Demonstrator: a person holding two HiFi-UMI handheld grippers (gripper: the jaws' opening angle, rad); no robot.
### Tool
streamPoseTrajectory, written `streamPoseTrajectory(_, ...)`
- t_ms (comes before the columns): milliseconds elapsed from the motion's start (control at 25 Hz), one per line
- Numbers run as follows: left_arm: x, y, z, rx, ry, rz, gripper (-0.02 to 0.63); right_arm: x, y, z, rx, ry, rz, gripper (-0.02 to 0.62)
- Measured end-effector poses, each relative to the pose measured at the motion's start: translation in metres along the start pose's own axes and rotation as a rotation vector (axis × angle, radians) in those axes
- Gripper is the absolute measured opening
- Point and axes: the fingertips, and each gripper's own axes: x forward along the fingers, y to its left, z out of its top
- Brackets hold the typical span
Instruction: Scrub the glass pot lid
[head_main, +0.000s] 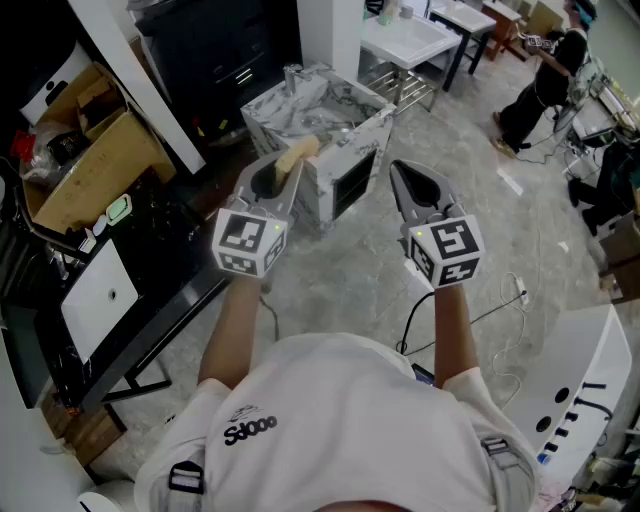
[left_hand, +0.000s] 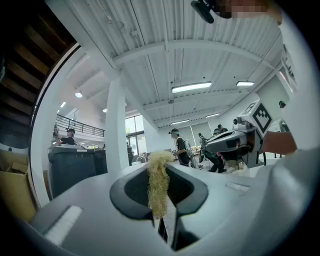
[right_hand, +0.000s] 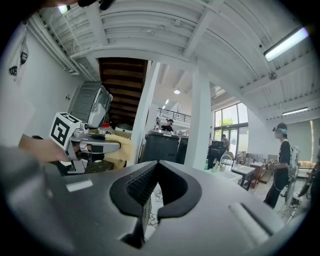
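Holding left hand-held gripper (head_main: 272, 180) clamped on a soft yellow scourer (left_hand: 158, 180); right hand-held gripper (head_main: 418, 185) jaws together, empty. Marbled sink unit (head_main: 330, 110) at 12 o'clock. Glass pot lid not in any view. I expect it stiff, slippery, breakable: grip the knob, scrub lightly.

Left claw (left_hand: 158, 200) is matt grey plastic and grips a rough, fibrous yellow scrubber (left_hand: 159, 175). Right claw (right_hand: 155, 192) has ribbed black pads (right_hand: 138, 185). Marble-look worktop (head_main: 320, 110) at 12 o'clock, cardboard box (head_main: 90, 170) at 10.
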Motion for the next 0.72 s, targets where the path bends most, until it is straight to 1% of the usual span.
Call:
streamPoseTrajectory(240,0.003,-0.008,0.003,0.011,-0.004,0.003,0.053,-0.005,-0.002,-0.001,-0.019,-0.009,0.024,0.002)
streamPoseTrajectory(440,0.007,-0.016,0.002,0.006,0.006,0.025,0.054,-0.011,-0.004,0.0,0.042,-0.043,0.083,0.003)
streamPoseTrajectory(600,0.018,-0.027,0.001,0.006,0.014,0.031,0.053,-0.014,-0.008,-0.001,0.05,-0.073,0.126,0.003)
streamPoseTrajectory(720,0.027,-0.035,0.001,0.015,0.021,0.041,0.053,-0.014,-0.019,-0.005,0.025,-0.07,0.111,0.003)
